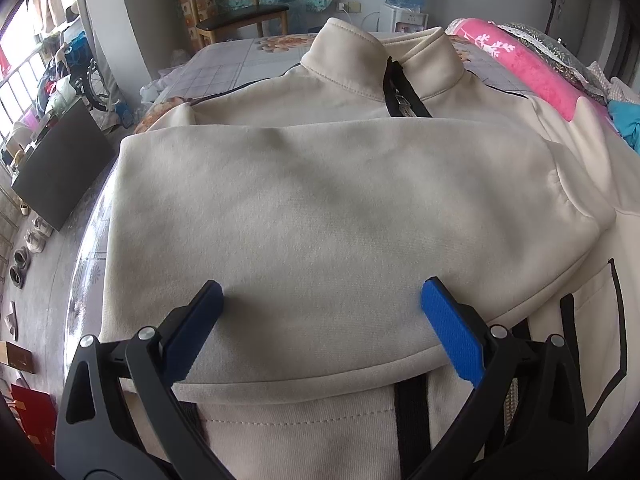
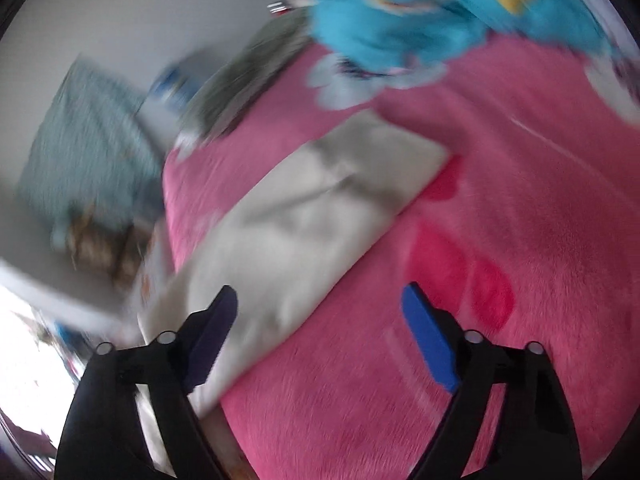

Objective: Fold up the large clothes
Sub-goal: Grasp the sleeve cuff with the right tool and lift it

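At the left frame edge stands a dark panel [image 1: 60,168]. The cream zip jacket [image 1: 320,208] fills the centre, one sleeve folded across its chest. The left gripper [image 1: 322,308] hangs wide over it, gripping nothing. In the blurred right view, the right gripper [image 2: 320,308] gapes wide above a cream sleeve [image 2: 320,208] on a pink blanket [image 2: 500,200].

Your left gripper [image 1: 322,300] has its jaws spread over the folded cream jacket [image 1: 320,208], nothing standing above the fabric ahead up to the collar. To its right the pink blanket roll [image 1: 532,68] blocks that edge; chair [image 1: 240,12] and water dispenser [image 1: 404,4] stand past the bed's far end. Your right gripper [image 2: 320,312] is over low pink blanket [image 2: 500,200], with a blue heap [image 2: 400,24] piled beyond it.
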{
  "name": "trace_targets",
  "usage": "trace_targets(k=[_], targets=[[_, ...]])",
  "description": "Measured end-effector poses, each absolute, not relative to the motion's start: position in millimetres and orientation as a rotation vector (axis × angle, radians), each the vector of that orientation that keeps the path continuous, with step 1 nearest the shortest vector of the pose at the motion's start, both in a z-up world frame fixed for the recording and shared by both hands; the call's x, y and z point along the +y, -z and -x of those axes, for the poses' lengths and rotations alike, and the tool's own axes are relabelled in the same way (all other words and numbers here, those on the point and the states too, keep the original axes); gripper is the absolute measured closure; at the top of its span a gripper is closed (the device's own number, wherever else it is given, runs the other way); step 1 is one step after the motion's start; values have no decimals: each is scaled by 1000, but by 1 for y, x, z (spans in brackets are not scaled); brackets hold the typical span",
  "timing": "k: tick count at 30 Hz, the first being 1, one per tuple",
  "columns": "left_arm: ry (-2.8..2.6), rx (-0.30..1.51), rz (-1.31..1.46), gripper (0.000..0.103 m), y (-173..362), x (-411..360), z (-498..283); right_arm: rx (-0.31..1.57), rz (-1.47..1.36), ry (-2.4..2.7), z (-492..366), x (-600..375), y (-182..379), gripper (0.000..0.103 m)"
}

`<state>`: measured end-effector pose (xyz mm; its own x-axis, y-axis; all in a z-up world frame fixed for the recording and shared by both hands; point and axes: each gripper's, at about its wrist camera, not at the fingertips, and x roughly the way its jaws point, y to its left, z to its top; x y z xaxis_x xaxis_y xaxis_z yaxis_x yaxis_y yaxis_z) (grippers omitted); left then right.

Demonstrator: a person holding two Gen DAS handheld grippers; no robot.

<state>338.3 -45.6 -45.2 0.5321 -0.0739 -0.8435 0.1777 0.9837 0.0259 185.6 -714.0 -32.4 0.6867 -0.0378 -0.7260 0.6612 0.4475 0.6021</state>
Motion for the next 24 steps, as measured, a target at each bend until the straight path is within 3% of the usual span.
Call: trace_targets(k=[9, 24], targets=[[153, 1001, -116, 6, 46, -45, -338, 635, -1138, 551, -196, -752, 57, 37], [148, 999, -119, 6, 45, -46, -338, 679, -1030, 656, -211, -763, 60, 70]])
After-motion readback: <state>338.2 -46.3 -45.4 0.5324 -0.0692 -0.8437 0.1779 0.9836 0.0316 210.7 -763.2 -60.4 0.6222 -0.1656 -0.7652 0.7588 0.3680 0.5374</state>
